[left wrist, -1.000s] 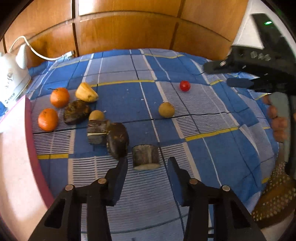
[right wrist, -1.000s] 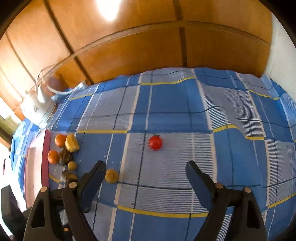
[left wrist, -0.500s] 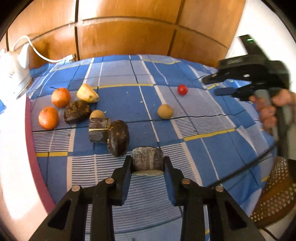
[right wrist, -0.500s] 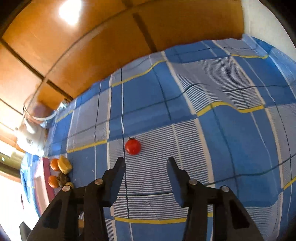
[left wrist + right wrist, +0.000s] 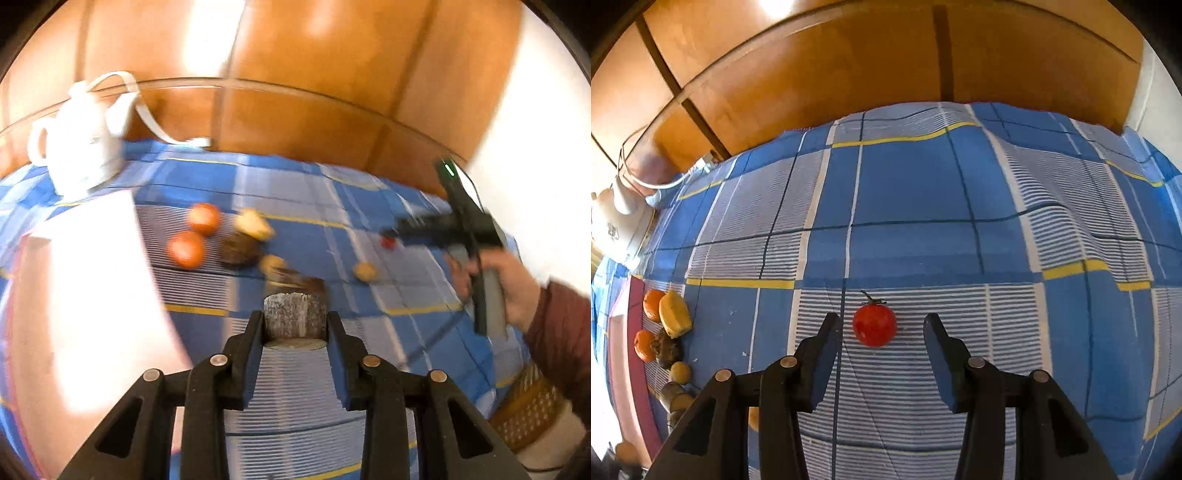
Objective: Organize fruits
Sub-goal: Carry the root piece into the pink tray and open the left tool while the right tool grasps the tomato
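Tomato (image 5: 874,325) between right gripper (image 5: 882,332) fingers

Each of the 2 views looks forward along its own gripper's fingers, angled down over the blue checked cloth (image 5: 905,192) toward the wooden wall (image 5: 849,74). The left view sits close over the fruit; the right view sits close over the tomato (image 5: 874,325). Both show the white kettle (image 5: 79,155) and the oranges (image 5: 185,249).

Brown cut fruit chunk (image 5: 295,314) in left claw (image 5: 295,325); stemmed red tomato (image 5: 874,325) on blue cloth.
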A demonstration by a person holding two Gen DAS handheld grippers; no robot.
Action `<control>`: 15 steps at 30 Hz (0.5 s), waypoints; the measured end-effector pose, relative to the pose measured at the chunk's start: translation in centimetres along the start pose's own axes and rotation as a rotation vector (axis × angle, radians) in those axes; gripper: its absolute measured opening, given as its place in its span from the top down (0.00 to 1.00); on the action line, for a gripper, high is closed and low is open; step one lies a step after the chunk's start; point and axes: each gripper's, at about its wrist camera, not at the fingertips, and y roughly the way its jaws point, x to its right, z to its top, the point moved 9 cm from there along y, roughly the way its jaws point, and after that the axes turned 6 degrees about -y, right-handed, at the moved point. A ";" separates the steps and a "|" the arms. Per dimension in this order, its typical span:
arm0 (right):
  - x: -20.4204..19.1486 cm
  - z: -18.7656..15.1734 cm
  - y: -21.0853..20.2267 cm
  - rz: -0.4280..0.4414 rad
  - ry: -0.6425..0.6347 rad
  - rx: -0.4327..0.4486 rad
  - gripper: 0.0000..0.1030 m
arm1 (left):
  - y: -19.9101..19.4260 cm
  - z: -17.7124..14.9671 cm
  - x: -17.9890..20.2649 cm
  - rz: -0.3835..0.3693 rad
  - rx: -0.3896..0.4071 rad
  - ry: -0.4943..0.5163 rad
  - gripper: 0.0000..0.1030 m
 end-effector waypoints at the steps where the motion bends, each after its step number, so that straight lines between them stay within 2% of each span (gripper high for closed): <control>1: -0.2 0.0 0.2 0.003 -0.005 -0.004 0.71 | -0.2 0.4 -1.0 0.020 0.007 -0.020 0.68; 2: -0.3 -0.1 0.4 0.002 -0.010 -0.009 0.75 | -0.4 0.9 -3.0 0.064 0.017 -0.055 0.68; 6: -0.7 -0.1 0.2 -0.005 -0.042 -0.010 0.75 | -0.5 2.0 -9.0 0.175 0.021 -0.183 0.68; 8: -1.1 -0.1 0.1 -0.004 -0.054 -0.012 0.75 | -0.5 2.3 -12.2 0.259 0.022 -0.232 0.68; 11: -1.2 -0.1 0.0 -0.016 -0.065 -0.013 0.75 | -0.4 2.6 -16.7 0.382 0.019 -0.269 0.68; 15: -1.1 0.0 0.1 -0.025 -0.068 -0.019 0.75 | 0.2 2.3 -20.5 0.479 -0.013 -0.301 0.68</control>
